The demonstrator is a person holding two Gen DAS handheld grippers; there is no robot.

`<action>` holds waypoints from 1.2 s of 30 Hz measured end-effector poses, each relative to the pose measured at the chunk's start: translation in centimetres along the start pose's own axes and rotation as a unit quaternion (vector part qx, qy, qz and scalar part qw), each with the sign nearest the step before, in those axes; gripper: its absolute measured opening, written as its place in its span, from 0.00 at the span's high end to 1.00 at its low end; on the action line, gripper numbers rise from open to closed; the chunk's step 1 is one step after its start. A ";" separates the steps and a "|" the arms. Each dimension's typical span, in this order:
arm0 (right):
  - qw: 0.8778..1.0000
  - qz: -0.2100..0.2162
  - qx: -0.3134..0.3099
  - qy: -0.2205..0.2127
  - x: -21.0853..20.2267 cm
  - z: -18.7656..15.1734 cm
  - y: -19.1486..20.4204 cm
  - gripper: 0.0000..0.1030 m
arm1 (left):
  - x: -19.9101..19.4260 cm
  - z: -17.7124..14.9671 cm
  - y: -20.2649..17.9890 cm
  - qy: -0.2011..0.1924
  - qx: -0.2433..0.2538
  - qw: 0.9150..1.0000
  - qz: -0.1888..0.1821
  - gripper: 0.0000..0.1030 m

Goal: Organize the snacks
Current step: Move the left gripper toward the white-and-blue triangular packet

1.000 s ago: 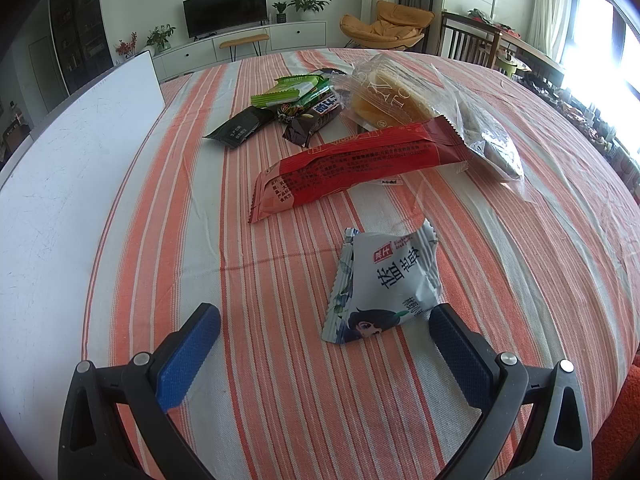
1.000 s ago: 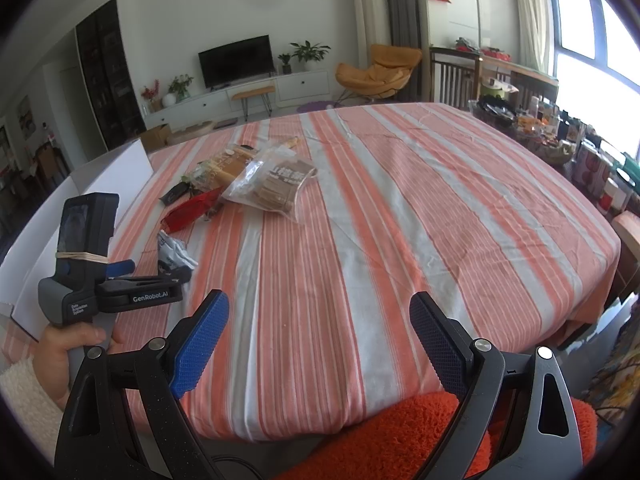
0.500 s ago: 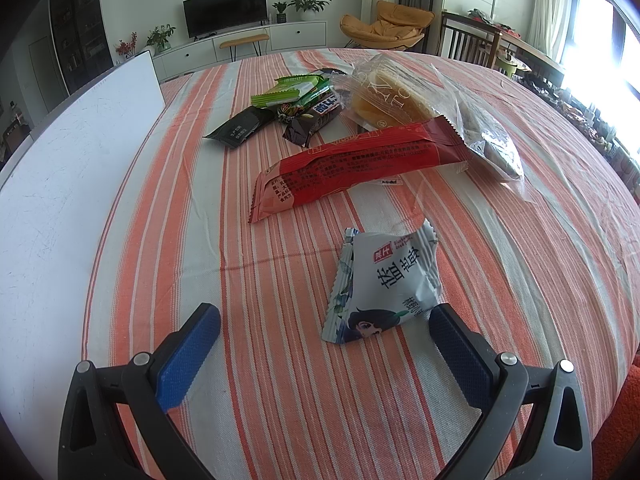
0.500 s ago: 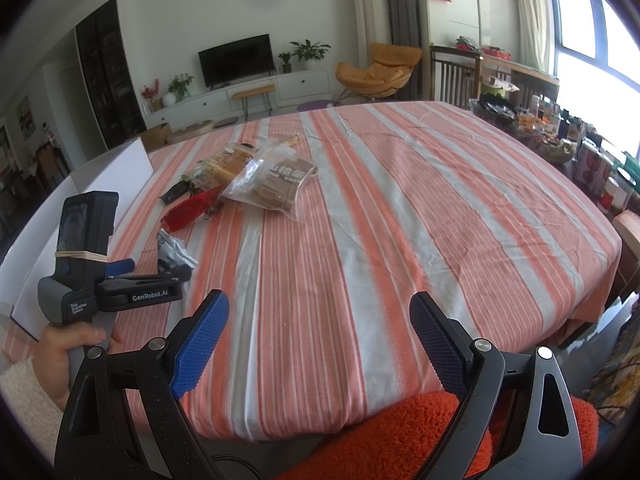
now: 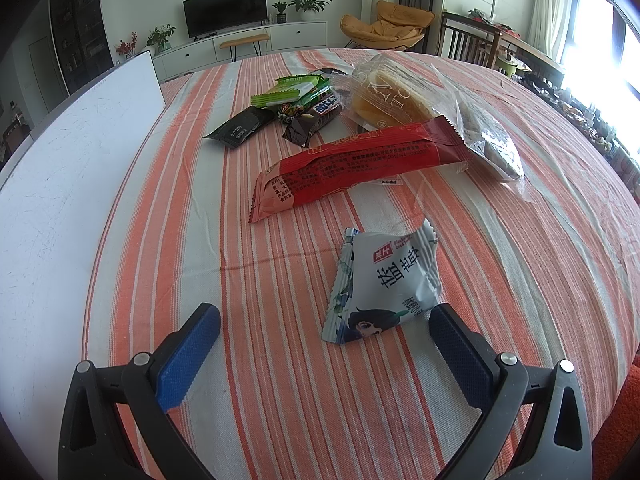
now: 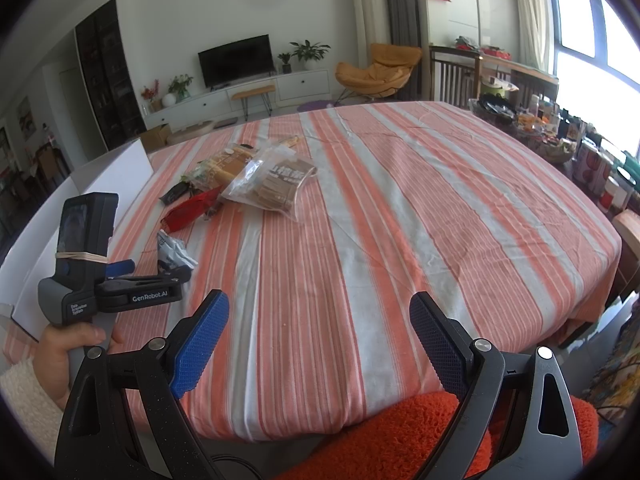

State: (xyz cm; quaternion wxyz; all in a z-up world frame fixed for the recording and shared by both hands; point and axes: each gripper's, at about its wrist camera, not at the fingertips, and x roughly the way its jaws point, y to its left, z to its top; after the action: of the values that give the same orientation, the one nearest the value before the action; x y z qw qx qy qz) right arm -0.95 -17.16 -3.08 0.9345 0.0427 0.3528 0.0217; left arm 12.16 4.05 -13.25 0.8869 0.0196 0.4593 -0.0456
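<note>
No visible change since the earlier moments: no shift of the left gripper (image 5: 324, 314) or right gripper (image 6: 319, 299), no widening or narrowing of jaws, no displacement of the blueberry snack packet (image 5: 384, 286).

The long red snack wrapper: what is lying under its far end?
The long red snack wrapper overlaps the clear bag of yellow bread at its far end. What lies beneath the rest is hidden.
</note>
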 end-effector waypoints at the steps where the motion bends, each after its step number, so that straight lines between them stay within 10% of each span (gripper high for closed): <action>1: 1.000 0.000 0.000 0.000 0.0 0.0 0.0 0.09 | 0.0 0.0 0.0 0.000 0.000 1.000 0.000 0.00; 30: 1.000 0.000 0.001 0.002 0.0 -0.1 -0.1 0.09 | 0.1 0.0 0.0 0.002 0.001 1.000 -0.001 0.00; 36: 1.000 -0.002 0.007 -0.008 -0.3 -0.1 -0.3 0.09 | -1.0 -0.5 0.4 0.037 0.050 0.997 -0.047 0.00</action>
State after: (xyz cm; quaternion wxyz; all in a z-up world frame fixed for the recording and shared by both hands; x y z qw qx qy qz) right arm -1.24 -17.51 -2.93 0.9371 0.0484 0.3452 0.0174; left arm 11.18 4.56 -12.75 0.8642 0.0438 0.4893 -0.1091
